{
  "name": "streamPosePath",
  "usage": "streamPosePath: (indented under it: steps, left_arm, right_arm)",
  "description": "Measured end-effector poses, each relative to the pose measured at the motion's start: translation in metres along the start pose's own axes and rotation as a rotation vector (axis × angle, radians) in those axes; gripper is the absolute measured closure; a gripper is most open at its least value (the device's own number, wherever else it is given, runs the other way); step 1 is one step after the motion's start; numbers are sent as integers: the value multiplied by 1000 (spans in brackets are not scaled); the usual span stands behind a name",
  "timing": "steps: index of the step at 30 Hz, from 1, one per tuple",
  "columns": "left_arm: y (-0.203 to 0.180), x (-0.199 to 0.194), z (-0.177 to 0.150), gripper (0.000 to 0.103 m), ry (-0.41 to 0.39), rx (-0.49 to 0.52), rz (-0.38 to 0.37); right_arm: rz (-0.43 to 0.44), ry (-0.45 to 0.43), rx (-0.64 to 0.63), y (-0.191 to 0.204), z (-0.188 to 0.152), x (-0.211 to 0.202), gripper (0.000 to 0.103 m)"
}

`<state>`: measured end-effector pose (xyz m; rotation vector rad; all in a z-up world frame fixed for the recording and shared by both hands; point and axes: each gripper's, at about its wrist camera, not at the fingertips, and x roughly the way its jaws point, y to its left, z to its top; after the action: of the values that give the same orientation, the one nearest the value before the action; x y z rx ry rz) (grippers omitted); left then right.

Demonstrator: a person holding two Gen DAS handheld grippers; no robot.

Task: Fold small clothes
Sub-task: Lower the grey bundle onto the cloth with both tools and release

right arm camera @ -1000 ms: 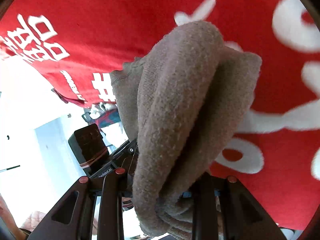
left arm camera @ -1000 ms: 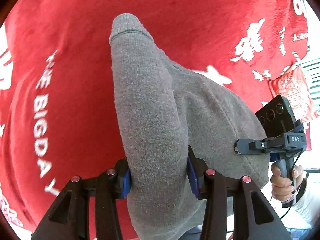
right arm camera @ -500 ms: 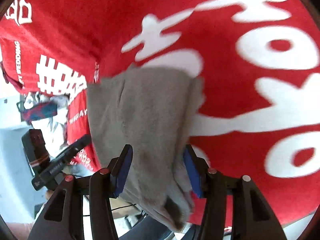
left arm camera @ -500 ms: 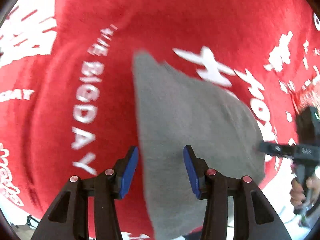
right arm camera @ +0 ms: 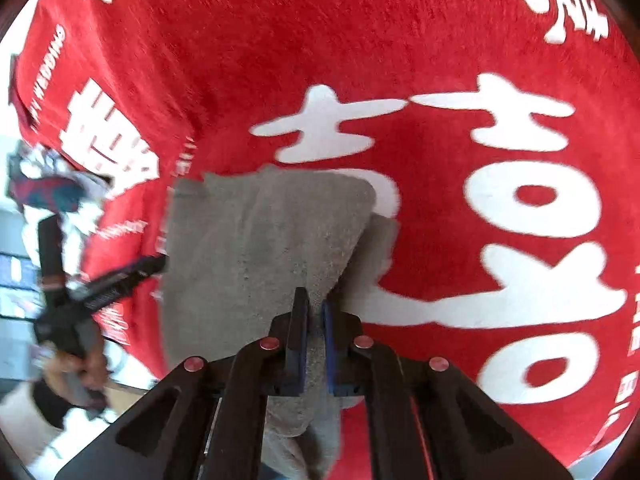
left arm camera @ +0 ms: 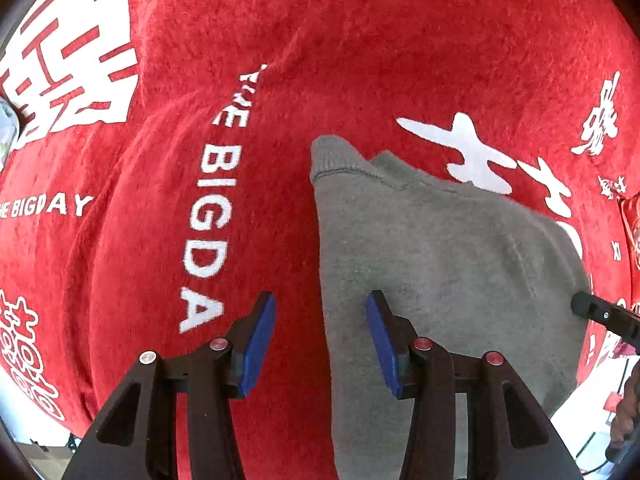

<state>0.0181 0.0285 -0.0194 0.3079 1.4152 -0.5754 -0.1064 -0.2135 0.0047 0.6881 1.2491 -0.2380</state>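
Left gripper (left arm camera: 320, 328) spread wide, blue pads (left arm camera: 258, 344) well apart, nothing between them but air; hovering over the left edge of a grey knit garment (left arm camera: 440, 264), the right pad above the grey, the left pad above bare red cloth (left arm camera: 360, 40). Right gripper (right arm camera: 315, 320) nearly closed, pinching a thin fold of the same grey garment (right arm camera: 260, 248) between its blue pads (right arm camera: 329, 344), knit bunching beneath the fingers and trailing down toward the bottom of the frame.

Garment lying mostly flat on the red cloth (right arm camera: 400, 32), folded over, a ribbed hem with a seam line at the far end in the left wrist view, one corner peeking out behind it. In the right wrist view, an upper layer lying atop a lower one, the lower showing at the right edge near the white lettering.

Cloth red and fuzzy, printed with large white characters and the words "THE BIGDAY" (left arm camera: 208, 216) running just left of the garment. Tip of the right gripper (left arm camera: 600, 314) visible at the garment's right edge from the left camera; left gripper (right arm camera: 100, 284) and the hand (right arm camera: 80, 368) gripping its handle blurred at the left of the right camera's view, just beside the garment's edge.
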Motion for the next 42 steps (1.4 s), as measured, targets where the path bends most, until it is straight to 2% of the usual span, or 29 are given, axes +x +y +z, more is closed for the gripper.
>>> streamPosePath:
  steps: [3, 4, 6, 11, 14, 18, 20, 22, 24, 25, 26, 27, 33, 39, 42]
  left_arm:
    - [-11, 11, 1, 52, -1, 28, 50]
    - [-14, 14, 1, 48, -9, 41, 74]
    - [-18, 16, 4, 47, -21, 67, 108]
    - [-11, 2, 2, 47, -6, 59, 113]
    - [-7, -17, -8, 47, -6, 37, 93]
    - [-19, -32, -28, 47, -5, 63, 74]
    - [-26, -25, -39, 47, 24, 82, 85]
    - [-27, -13, -50, 47, 64, 68, 97]
    - [-26, -11, -56, 46, 58, 39, 99]
    - [-25, -11, -56, 40, 57, 30, 99]
    - [-23, -12, -56, 33, 59, 20, 110]
    - [-22, -12, -56, 32, 61, 16, 115]
    - [-22, -11, -56, 32, 65, 37, 125]
    - [-26, -16, -55, 32, 91, 41, 143]
    - [-26, -19, -56, 32, 105, 41, 147]
  right_arm:
    - [-24, 62, 42, -19, 1, 27, 95]
    - [-44, 69, 30, -23, 2, 37, 95]
    - [-60, 51, 9, -21, 2, 36, 94]
    - [-73, 58, 78, -25, -5, 17, 94]
    - [-6, 14, 115, -23, -12, -3, 94]
    - [42, -20, 70, 1, -28, -26, 94]
    - [37, 4, 41, 14, -36, -24, 94]
    - [-15, 42, 15, 23, -44, -10, 94]
    - [-72, 88, 2, 20, -52, 8, 94]
    - [-88, 100, 2, 17, -55, 15, 95]
    - [-78, 100, 10, 11, -58, 20, 95]
    - [-66, 93, 19, 9, -58, 20, 95]
    - [-71, 111, 50, 9, -57, 14, 95]
    - [-70, 135, 133, 5, -53, 15, 95]
    - [-87, 141, 128, 8, -51, 15, 94]
